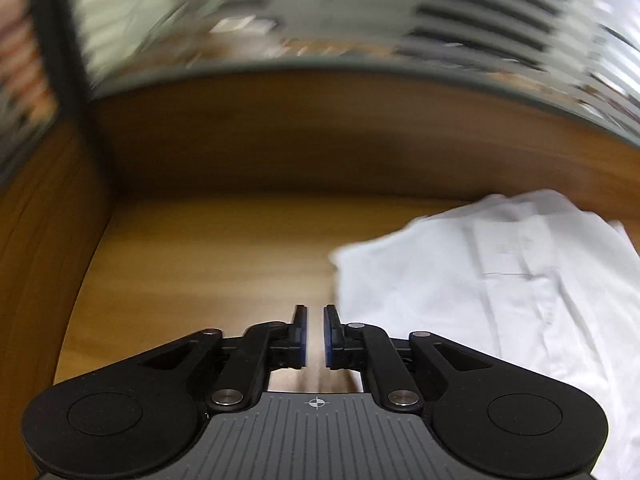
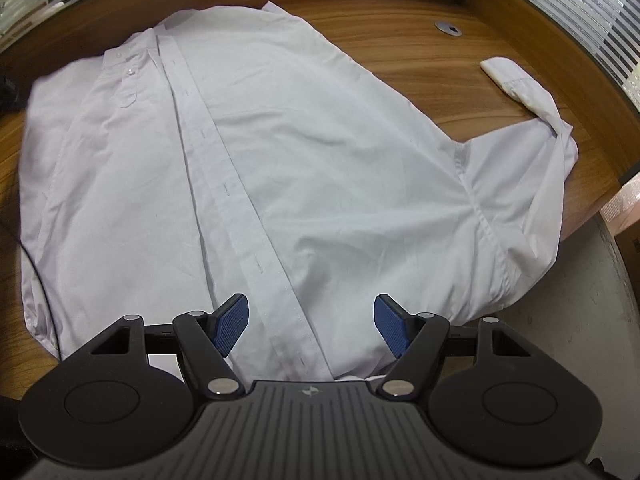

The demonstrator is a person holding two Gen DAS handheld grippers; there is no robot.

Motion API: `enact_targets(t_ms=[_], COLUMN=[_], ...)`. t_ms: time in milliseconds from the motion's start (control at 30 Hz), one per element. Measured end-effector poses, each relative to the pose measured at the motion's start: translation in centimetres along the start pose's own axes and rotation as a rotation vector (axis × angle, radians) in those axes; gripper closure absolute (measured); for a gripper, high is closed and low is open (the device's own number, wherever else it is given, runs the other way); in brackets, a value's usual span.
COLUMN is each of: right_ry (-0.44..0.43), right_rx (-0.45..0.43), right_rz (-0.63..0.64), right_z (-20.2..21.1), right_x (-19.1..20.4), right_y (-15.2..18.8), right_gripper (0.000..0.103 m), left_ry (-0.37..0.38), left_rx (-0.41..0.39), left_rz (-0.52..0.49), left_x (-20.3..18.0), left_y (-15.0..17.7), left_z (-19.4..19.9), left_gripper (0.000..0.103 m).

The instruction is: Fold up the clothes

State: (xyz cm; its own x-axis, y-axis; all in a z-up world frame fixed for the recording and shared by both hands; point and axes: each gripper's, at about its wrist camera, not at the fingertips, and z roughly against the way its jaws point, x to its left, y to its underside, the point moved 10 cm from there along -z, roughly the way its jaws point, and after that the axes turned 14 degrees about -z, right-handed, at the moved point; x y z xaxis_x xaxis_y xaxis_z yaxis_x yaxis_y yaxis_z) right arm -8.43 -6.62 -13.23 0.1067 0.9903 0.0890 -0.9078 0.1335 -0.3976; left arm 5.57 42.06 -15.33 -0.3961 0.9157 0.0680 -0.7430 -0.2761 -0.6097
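1. Shirt [image 2: 280, 152], white and buttoned, lies spread flat on the wooden table [image 2: 420, 64].
2. Right gripper [image 2: 311, 326] hovers over its near edge, jaws spread wide, holding nothing.
3. Left gripper [image 1: 315, 338] is over bare wood beside the shirt, pads [image 1: 302, 336] nearly together, empty.
4. One sleeve [image 2: 532, 128] trails right, cuff on the table.

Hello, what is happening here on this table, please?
A person holding two tongs is about to fold a white shirt spread on a wooden table. The right tongs are open above the shirt near its button strip, gripping nothing. The left tongs are nearly closed and empty, over bare table beside the shirt. No fold shows yet.
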Motion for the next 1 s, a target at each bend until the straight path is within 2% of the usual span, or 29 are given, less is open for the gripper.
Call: enact_targets(t_ms=[67,267,467,733,867,1000], right_ry=[-0.01,-0.049,-0.088,-0.144,-0.16,-0.176], right_rx=[-0.012,-0.019,0.003,0.041,0.058,0.075], right_rz=[0.01,0.061,0.168,0.331,0.39,0.45], right_z=[0.3,0.4,-1.0,-4.0,-5.8,-7.6], right_x=[-0.2,-1.8,-4.3,-7.4,-8.8,-10.2], right_y=[-0.3,-1.4,-3.2,-5.7,-6.6,-7.5], right_gripper=[0.028,0.028,0.028,0.028,0.028,0.028], left_ry=[0.007,0.018,0.037,0.055,0.067,0.088], left_rx=[0.012,-0.03,-0.019,0.017,0.028,0.047], left_rz=[0.084,0.092,0.107,0.077,0.092,0.051], left_x=[1.3,-0.2,-4.3,-10.9,-13.9,-17.8], left_y=[0.3,0.4,3.5,10.1,12.9,15.4], left_z=[0.6,4.7,9.1,14.2,15.5,16.2], left_gripper=[0.086,0.079,0.072,0.062,0.06,0.059])
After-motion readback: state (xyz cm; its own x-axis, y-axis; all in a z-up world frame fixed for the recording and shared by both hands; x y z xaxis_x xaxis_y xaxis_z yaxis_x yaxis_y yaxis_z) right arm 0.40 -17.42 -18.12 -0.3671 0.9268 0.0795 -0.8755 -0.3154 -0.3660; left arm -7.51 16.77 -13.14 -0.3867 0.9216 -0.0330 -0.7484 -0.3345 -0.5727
